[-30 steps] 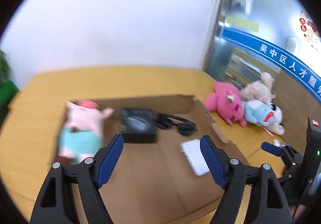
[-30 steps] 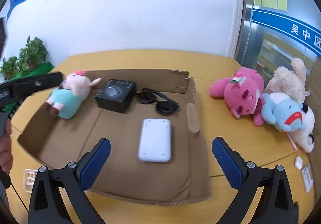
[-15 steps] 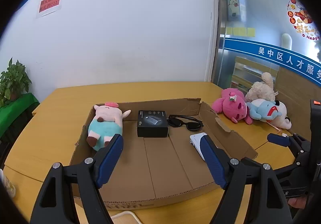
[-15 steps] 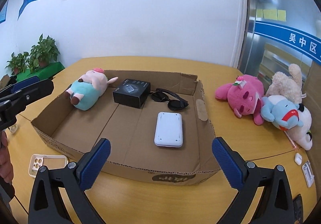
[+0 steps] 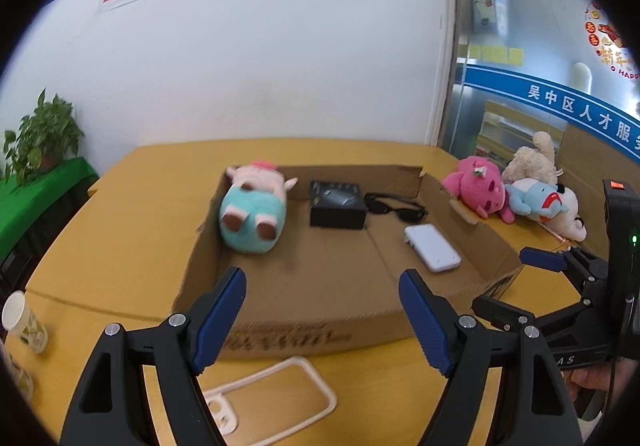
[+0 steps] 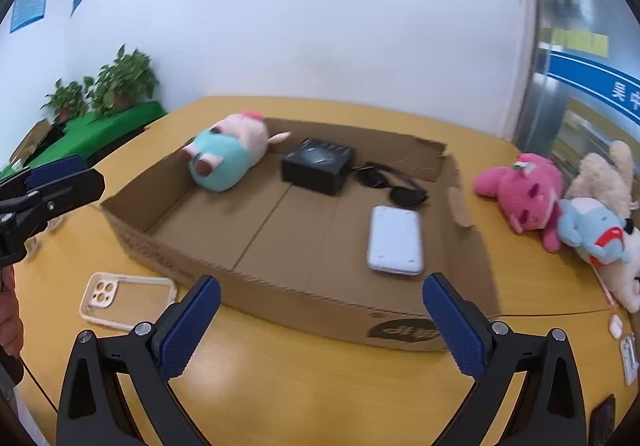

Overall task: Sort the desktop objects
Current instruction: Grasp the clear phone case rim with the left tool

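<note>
Both tools have pulled back from the box (image 5: 328, 310); left tool (image 5: 322, 320) and right tool (image 6: 320, 320) gape wide, empty. Phone case (image 5: 272, 398) lies on the counter (image 6: 320, 386) beside the box; its thin, flat frame could slip a careless pinch.

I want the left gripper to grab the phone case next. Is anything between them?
Nothing visible. The phone case lies flat on the table in front of the box, just ahead of the open left gripper, with only bare table between.
</note>
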